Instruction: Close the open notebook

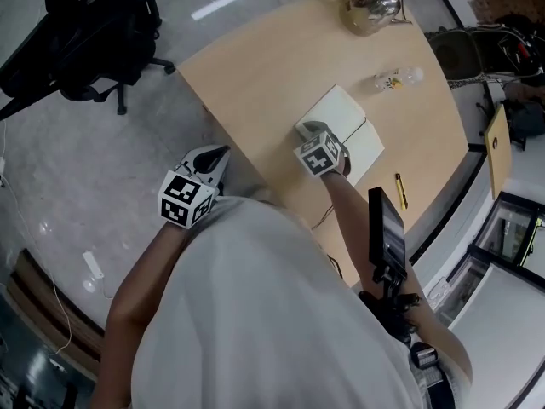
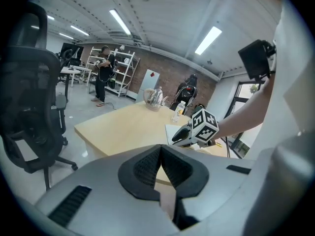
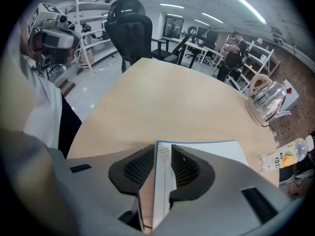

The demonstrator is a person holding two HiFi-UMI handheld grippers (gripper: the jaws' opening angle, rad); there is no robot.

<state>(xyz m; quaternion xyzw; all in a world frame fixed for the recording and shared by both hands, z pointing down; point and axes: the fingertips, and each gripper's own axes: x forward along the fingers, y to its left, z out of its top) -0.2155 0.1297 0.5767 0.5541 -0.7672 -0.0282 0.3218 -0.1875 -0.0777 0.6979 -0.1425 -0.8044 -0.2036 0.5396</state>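
White-shirted person point(image 1: 281, 313) leans in: left gripper point(image 1: 222, 152) pinched together, empty; right gripper point(image 1: 305, 130), jaws parted, straddles the open notebook point(image 1: 345, 113) edge.

The head view looks steeply down from above the person onto the table point(image 1: 255, 66) in the frame's upper half — the left gripper view faces it from off its edge, the right sits close over the notebook point(image 1: 336, 109), and all three share that tabletop.
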